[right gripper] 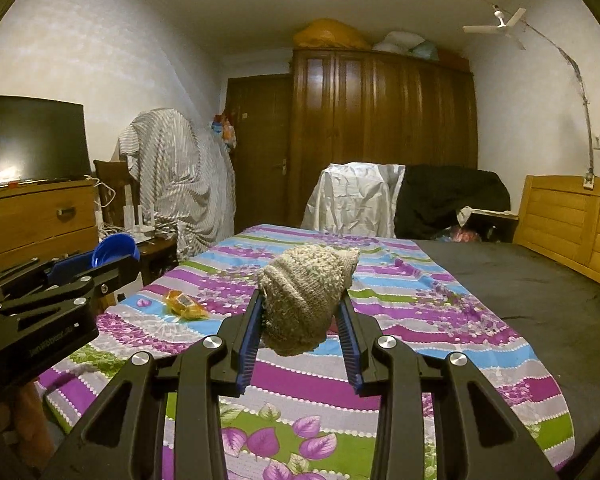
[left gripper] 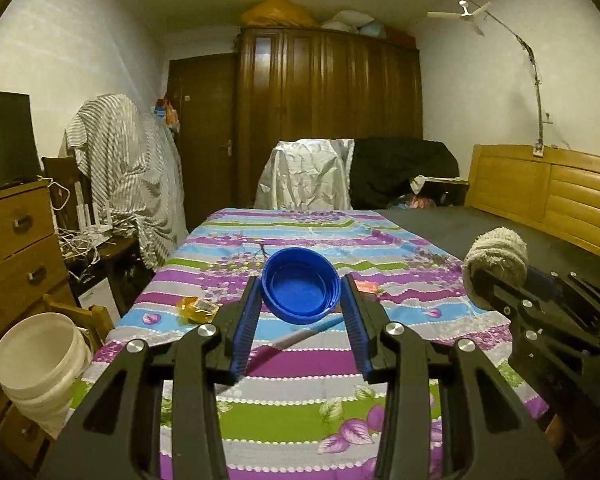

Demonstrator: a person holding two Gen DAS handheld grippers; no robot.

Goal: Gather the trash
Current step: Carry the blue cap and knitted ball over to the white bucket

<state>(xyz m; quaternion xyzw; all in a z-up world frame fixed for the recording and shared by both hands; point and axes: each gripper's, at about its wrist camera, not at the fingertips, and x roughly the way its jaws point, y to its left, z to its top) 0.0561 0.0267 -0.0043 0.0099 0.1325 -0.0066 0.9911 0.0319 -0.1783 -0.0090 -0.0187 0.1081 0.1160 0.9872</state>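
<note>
A pen (left gripper: 296, 338) on the bedsheet (left gripper: 320, 368) lies partly hidden behind the left gripper (left gripper: 302, 308).

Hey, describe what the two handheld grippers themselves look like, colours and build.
Both look identical. The left gripper and right gripper have matte black angular linkage arms with cut-out slots, round silver bolt heads at the pivots, and blue ribbed pads lining the jaws. The left one carries faint, unreadable lettering. No cables or sleeves show.

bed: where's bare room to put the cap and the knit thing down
The dark uncovered mattress between the striped sheet and the headboard is bare. The sheet's near end, below both tongs, is open too. It's busier mid-sheet: an orange wrapper to the left, a pen under the blue cap, and a small red item beside it.
</note>
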